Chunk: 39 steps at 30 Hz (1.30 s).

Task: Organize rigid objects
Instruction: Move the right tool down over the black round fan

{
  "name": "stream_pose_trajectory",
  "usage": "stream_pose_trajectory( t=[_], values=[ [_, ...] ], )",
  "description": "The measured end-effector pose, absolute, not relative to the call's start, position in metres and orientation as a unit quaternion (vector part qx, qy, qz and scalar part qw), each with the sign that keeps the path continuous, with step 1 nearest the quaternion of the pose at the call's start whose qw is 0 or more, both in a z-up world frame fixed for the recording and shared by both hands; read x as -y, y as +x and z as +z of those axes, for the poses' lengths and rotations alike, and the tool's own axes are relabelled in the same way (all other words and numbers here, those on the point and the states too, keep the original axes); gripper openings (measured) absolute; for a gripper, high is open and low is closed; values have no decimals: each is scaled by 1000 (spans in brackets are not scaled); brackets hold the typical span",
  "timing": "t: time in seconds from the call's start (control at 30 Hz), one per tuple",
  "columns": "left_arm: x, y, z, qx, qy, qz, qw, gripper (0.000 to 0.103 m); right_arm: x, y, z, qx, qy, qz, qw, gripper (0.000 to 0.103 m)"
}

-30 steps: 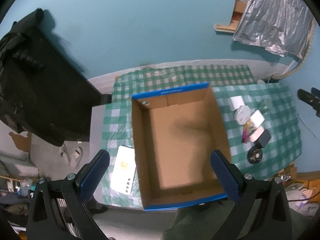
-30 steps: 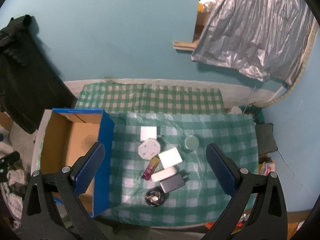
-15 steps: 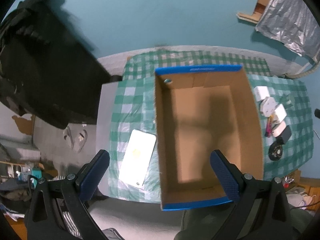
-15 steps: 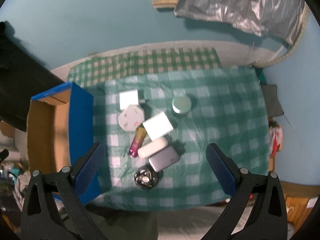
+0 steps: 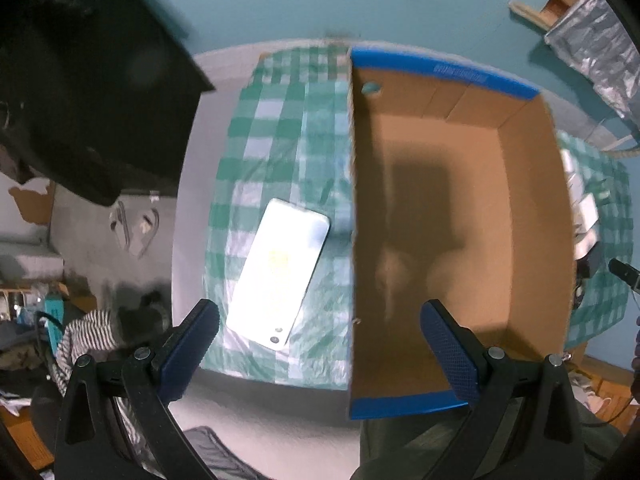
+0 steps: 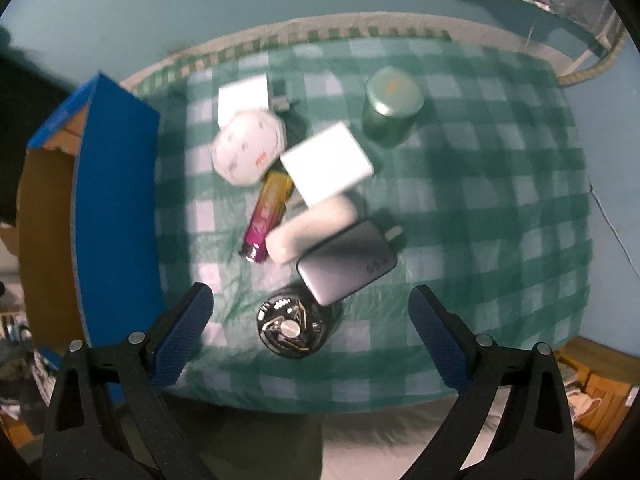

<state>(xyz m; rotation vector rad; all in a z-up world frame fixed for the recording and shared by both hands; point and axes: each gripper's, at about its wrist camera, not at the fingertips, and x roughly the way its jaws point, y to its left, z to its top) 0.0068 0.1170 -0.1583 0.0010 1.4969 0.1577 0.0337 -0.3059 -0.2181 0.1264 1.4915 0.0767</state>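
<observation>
Checked tablecloth [image 6: 480, 208], silver foil sheet [image 5: 596, 40], slippers [image 5: 136, 226].

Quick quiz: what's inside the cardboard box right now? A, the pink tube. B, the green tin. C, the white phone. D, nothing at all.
D: the cardboard box shows only its bare brown floor, while the white phone lies on the checked cloth beside it, and the green tin and pink tube sit out on the cloth.

Matt brown cardboard box [image 5: 460, 208]; glossy plastic-covered checked tablecloth [image 6: 460, 208]; grey charger [image 6: 346, 266] smooth, possibly metal.
</observation>
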Motion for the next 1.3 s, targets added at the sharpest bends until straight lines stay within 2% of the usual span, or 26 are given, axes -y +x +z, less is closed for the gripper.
stream_pose_trajectory(
  t=[0.33,0.5,0.6,0.7,0.77,0.9,0.97,1.1,1.17,1.3],
  values=[
    [-113,2,-200,-705,2,69,706,101,294,19,-261,-699,29,45,713,98],
    [-113,1,-206,-705,-9,68,706,96,291,18,-279,-709,19,41,704,98],
    [-112,1,-209,-707,-6,69,704,88,289,16,-290,-716,13,40,697,91],
    [-111,1,-211,-708,-4,69,703,76,288,15,-297,-719,13,41,694,89],
    [-110,0,-211,-710,-1,69,701,64,288,15,-300,-720,11,39,693,88],
    [-111,-2,-213,-711,-9,65,700,49,286,14,-300,-716,18,42,697,82],
    [-112,-3,-214,-711,-19,62,701,35,284,17,-300,-714,14,41,699,81],
    [-110,-4,-216,-713,-26,55,699,30,275,21,-303,-719,8,44,694,72],
    [-108,-5,-216,-714,-25,50,697,23,267,24,-304,-721,8,46,691,68],
    [-107,-6,-219,-718,-26,47,694,20,260,23,-308,-719,5,49,694,63]
  ],
)
